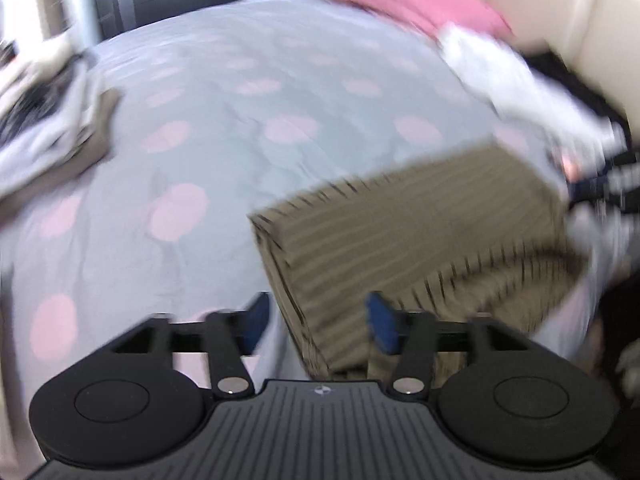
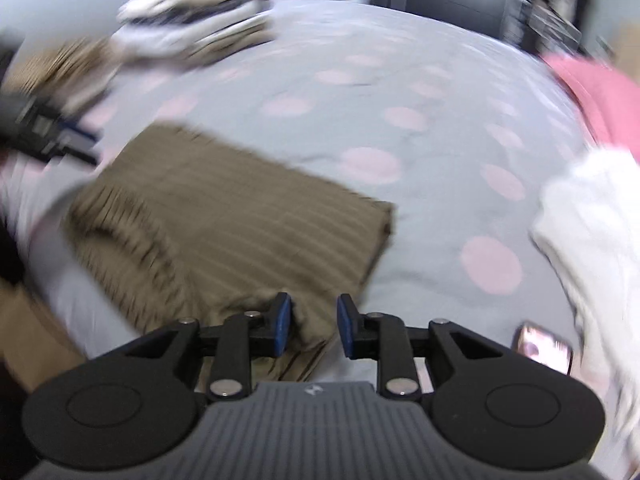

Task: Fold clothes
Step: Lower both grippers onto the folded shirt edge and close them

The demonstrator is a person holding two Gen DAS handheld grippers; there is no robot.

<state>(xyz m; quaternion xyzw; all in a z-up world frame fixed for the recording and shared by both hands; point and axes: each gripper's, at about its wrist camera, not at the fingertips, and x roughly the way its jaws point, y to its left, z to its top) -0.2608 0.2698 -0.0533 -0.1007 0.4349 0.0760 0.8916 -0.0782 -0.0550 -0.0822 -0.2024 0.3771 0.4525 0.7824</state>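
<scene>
A folded brown striped garment [image 1: 420, 220] [image 2: 224, 208] lies on a grey bedsheet with pink dots [image 1: 240, 120] [image 2: 400, 100]. My left gripper [image 1: 318, 322] is open wide over the garment's near left corner. The cloth's edge runs between its blue pads, and neither pad presses on it. My right gripper [image 2: 314, 326] stands over the garment's near right corner with a hump of cloth between its pads. A gap shows on both sides of that hump, so it is open. Both views are blurred by motion.
A pile of folded clothes [image 1: 52, 120] [image 2: 192, 28] sits at the far side of the bed. A pink garment [image 1: 408, 0] [image 2: 600, 96] and a crumpled white one [image 1: 520, 80] [image 2: 592, 220] lie to the right. A phone [image 2: 544, 346] rests near my right gripper.
</scene>
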